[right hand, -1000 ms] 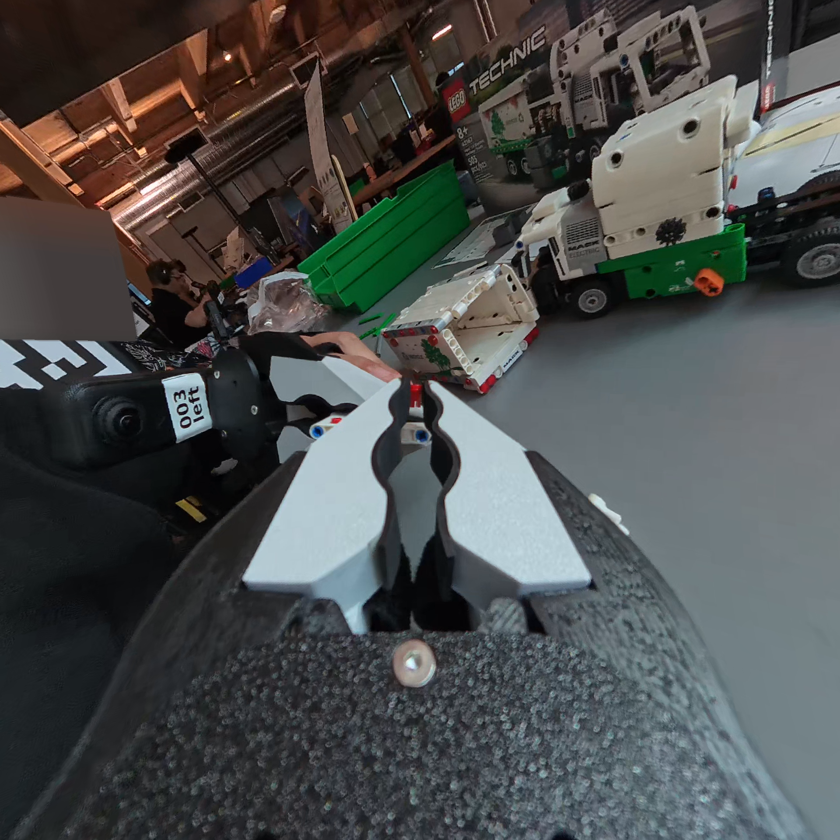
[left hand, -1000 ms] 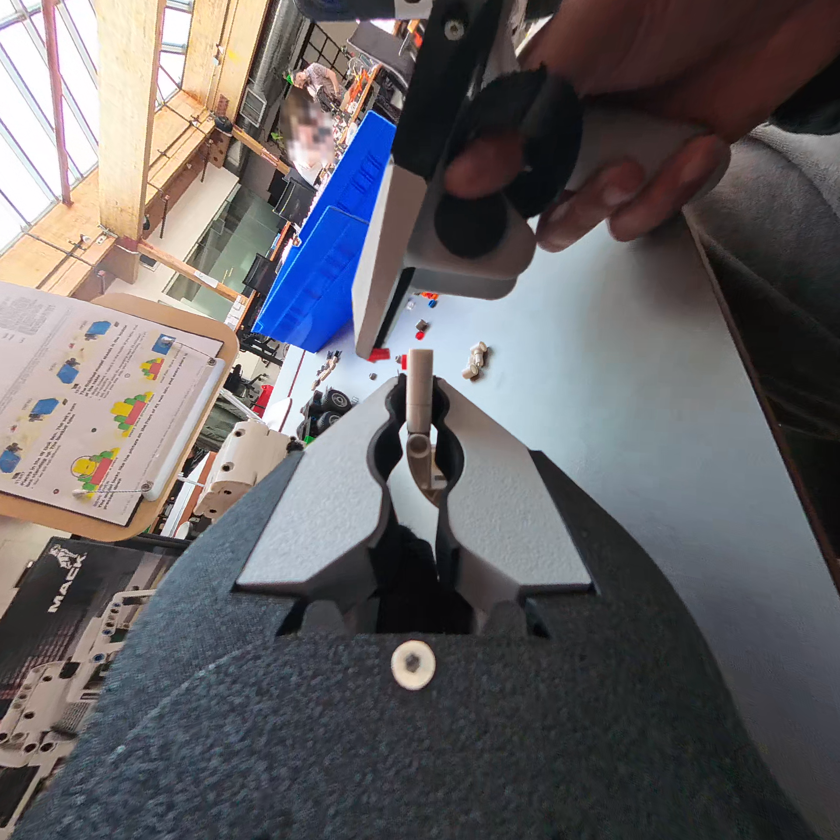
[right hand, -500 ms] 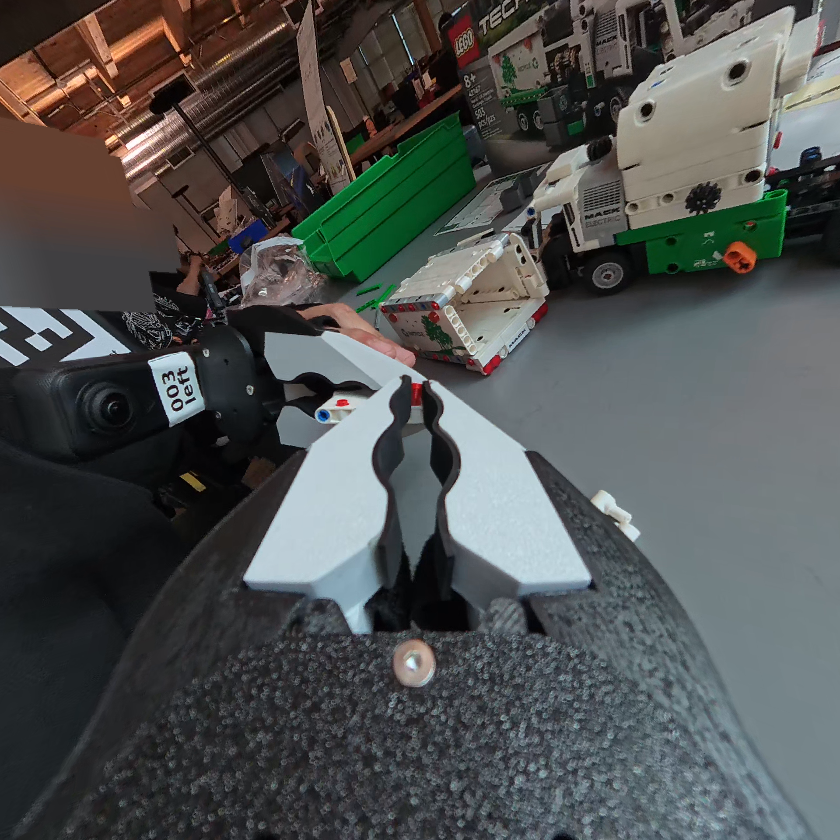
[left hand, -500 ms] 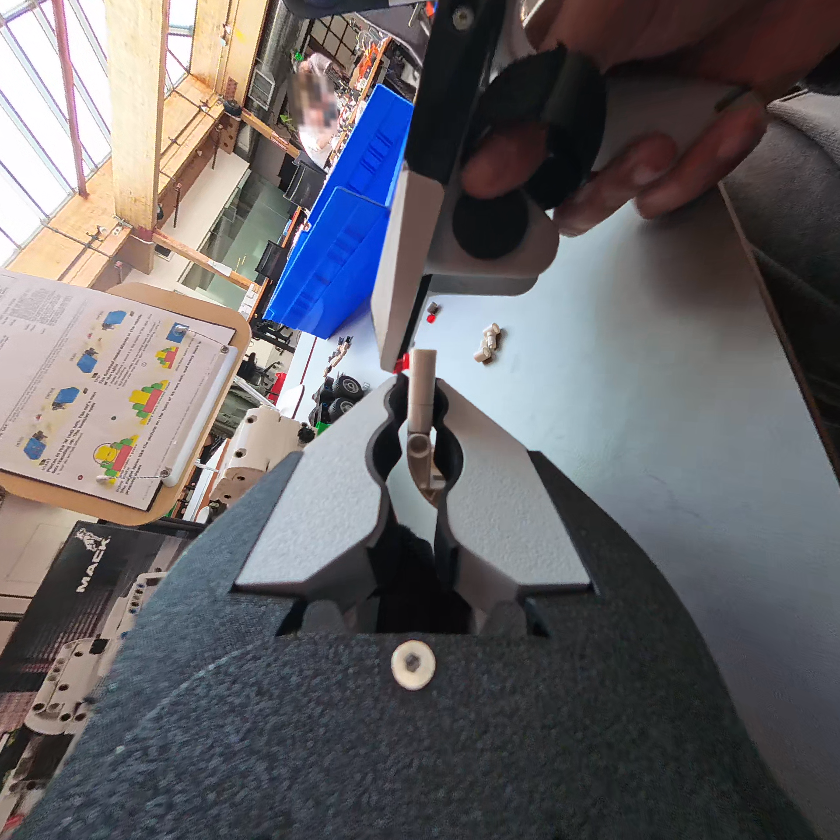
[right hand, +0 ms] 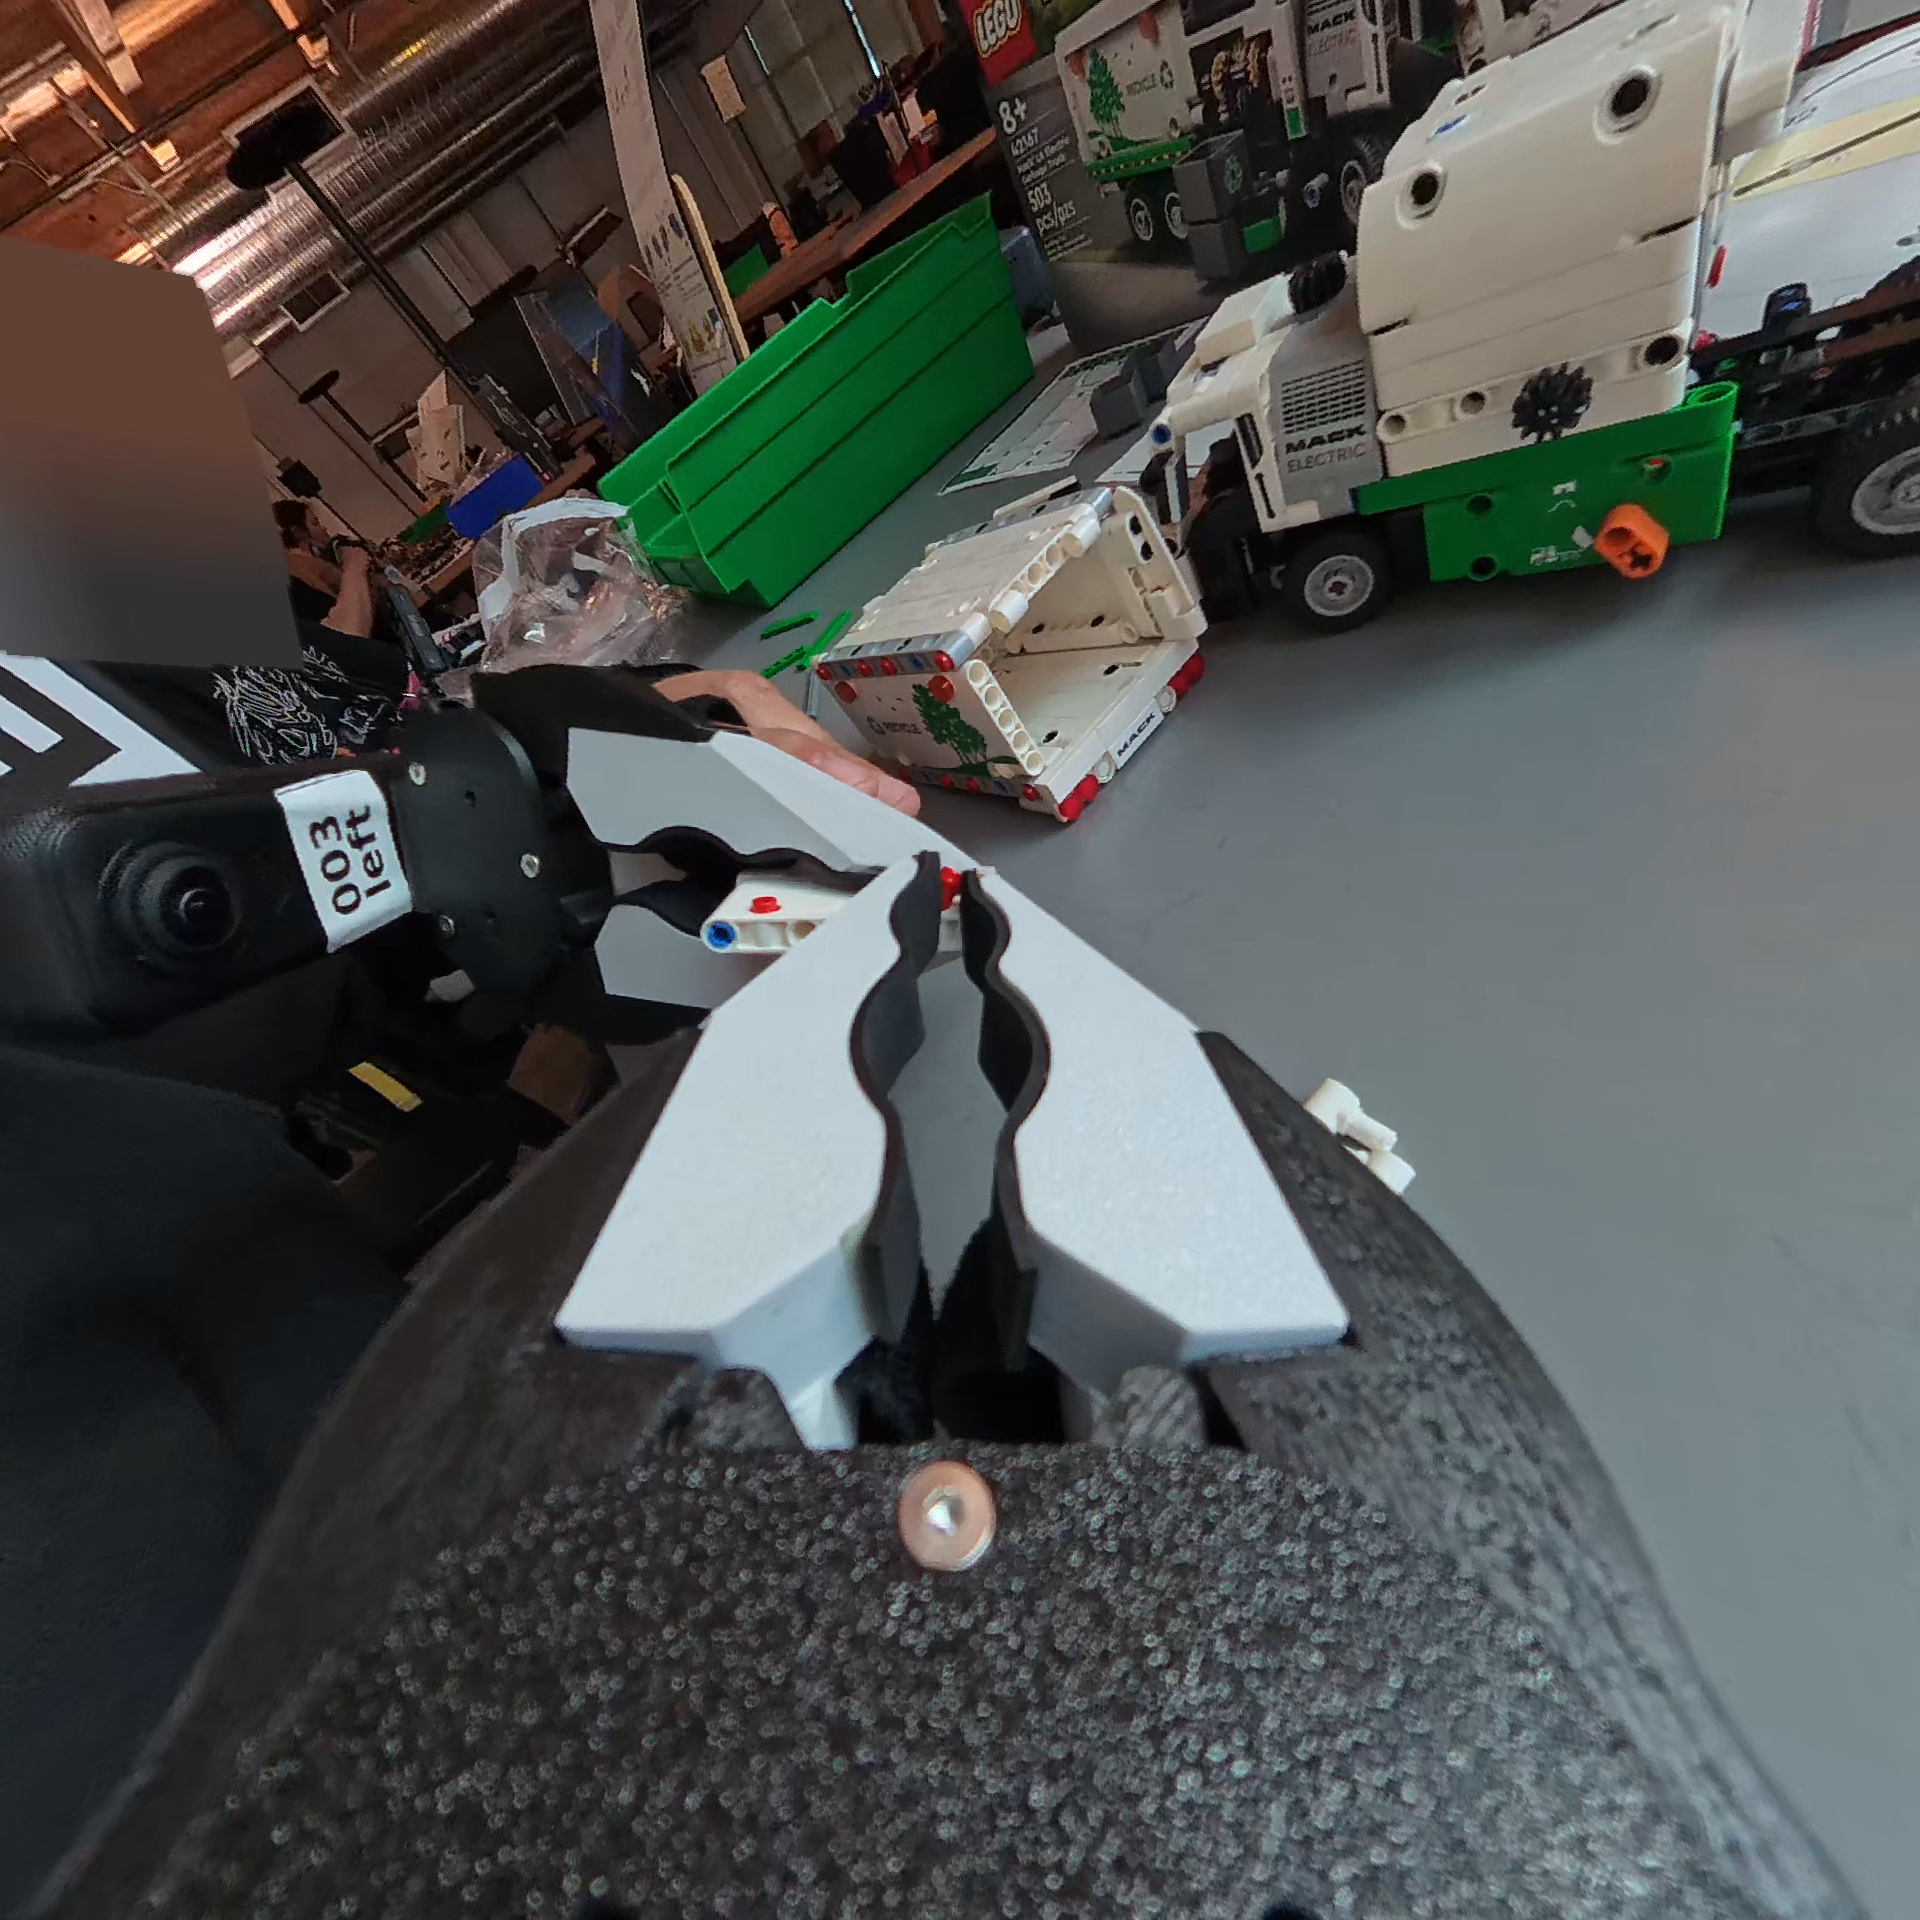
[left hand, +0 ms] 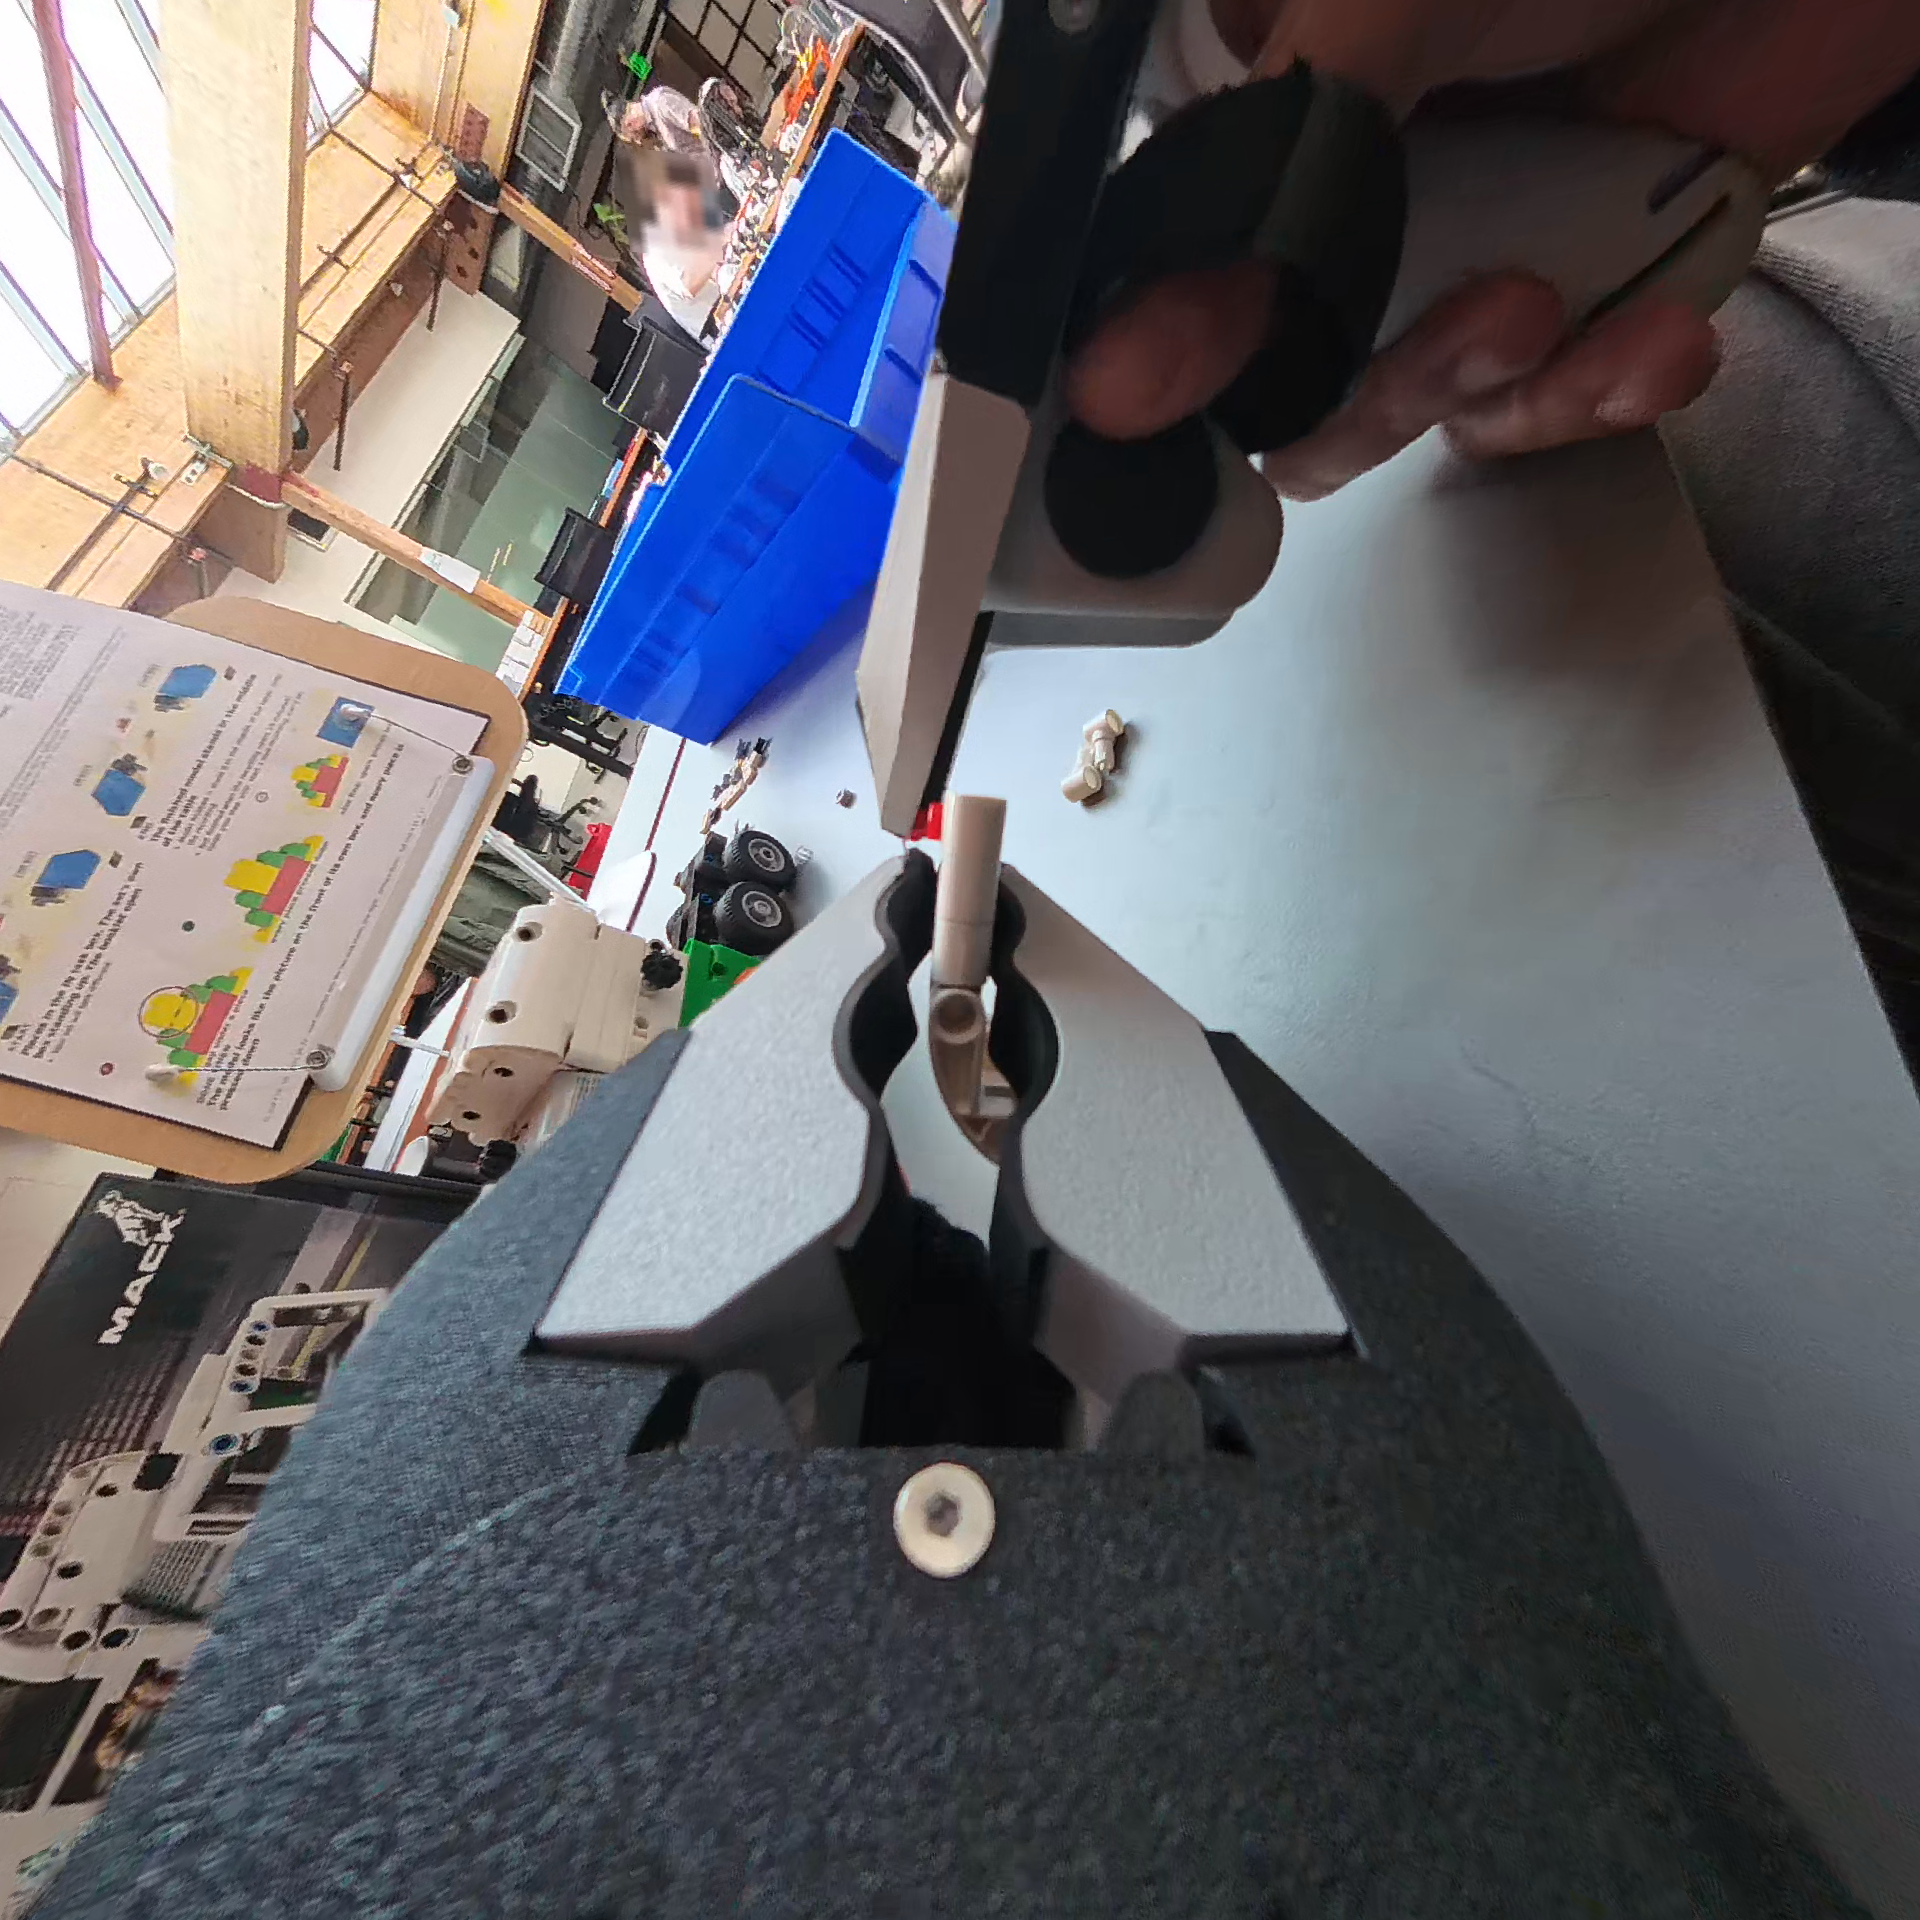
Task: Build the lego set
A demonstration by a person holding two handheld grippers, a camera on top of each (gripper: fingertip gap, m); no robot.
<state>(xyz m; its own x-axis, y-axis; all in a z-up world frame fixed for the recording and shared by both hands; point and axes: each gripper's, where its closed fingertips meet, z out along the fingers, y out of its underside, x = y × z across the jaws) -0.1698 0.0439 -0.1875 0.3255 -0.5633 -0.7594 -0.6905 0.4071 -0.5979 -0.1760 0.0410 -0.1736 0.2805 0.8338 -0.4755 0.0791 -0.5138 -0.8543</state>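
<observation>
1. Left gripper (left hand: 951, 914) was clamped on a long white plastic lego beam (left hand: 968, 883), lifted above the grey table (left hand: 1455, 987).
2. Right gripper (right hand: 940, 896) was nearly closed on a small red lego pin (right hand: 949, 883) at the beam's end.
3. Lettering was seen on a white-and-green lego truck (right hand: 1475, 395), the box behind it and the left gripper's tag, in the right wrist view only.

On the grey tabletop (right hand: 1507, 935), the white-and-green toy truck (right hand: 1538, 343) stands at the far right. The tipped white brick-built box (right hand: 1039, 665) lies before its front end. The stacked green plastic bins (right hand: 831, 436) sit behind that box, to the left. A small white connector piece (right hand: 1361, 1132) lies nearer, apart.
</observation>
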